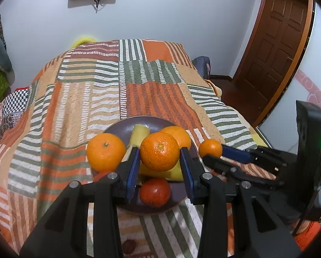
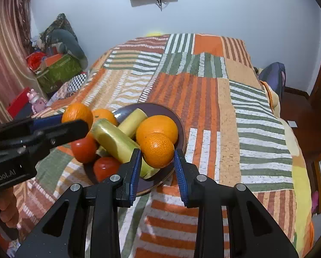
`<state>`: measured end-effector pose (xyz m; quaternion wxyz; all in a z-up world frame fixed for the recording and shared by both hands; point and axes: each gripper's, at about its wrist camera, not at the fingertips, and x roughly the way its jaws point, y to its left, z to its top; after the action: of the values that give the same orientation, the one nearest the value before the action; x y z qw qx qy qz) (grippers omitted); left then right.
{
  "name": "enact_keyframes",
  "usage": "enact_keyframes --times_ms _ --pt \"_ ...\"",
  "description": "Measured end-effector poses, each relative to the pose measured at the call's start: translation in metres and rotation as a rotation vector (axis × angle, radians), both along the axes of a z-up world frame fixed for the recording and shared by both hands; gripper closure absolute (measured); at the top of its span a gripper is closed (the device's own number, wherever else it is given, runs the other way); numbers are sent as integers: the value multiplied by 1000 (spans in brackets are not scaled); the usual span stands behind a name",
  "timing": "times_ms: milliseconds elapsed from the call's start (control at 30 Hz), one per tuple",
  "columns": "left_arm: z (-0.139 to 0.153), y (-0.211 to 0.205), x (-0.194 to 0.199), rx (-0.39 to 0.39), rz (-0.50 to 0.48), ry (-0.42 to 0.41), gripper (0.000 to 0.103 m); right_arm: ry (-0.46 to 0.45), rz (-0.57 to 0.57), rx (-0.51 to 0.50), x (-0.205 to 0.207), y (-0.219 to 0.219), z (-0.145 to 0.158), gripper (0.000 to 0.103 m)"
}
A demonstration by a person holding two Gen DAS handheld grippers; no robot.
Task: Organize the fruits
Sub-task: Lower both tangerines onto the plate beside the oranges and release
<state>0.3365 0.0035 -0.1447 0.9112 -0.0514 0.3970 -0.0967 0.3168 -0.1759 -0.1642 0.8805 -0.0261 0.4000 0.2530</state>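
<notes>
The left tool (image 1: pixel 159 165) pinches a mandarin (image 1: pixel 159 151) between its blue pads, low in the middle of the left wrist view. The fruit hangs above a dark plate (image 1: pixel 121 129) that sits on a striped bed cover (image 1: pixel 74 90). On the plate lie an orange (image 1: pixel 106 152) to the left, another orange (image 1: pixel 177 135) behind, a yellow piece of fruit (image 1: pixel 140 136) and a red tomato (image 1: pixel 155 192) just below the held mandarin.

The right tool (image 2: pixel 158 163) pinches a smaller mandarin (image 2: pixel 157 149), low in the middle of the right wrist view, over the near right rim of the plate (image 2: pixel 179 126). It touches or nearly touches a larger orange (image 2: pixel 157 128) behind it; I cannot tell which. In the left wrist view this tool enters from the right edge with its mandarin (image 1: pixel 210 148) just right of the plate.
</notes>
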Motion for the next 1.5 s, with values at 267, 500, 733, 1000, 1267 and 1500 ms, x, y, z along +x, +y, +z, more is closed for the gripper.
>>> enact_keyframes --times_ms 267,500,733,1000,1267,1500 --pt "-23 -7 37 21 29 52 66 46 -21 -3 17 -1 -20 74" --pt "-34 -10 51 22 62 67 66 65 -23 -5 22 -1 -31 74" --pt "-39 -13 57 40 73 72 65 72 -11 -7 23 -2 -33 73" --pt "-36 -15 55 26 58 75 50 83 -11 1 24 -3 -29 64" --pt "-19 -9 36 3 60 45 50 47 -3 -5 16 -3 -14 63" --pt "12 10 -3 14 69 -7 50 6 3 3 -2 -7 9 63"
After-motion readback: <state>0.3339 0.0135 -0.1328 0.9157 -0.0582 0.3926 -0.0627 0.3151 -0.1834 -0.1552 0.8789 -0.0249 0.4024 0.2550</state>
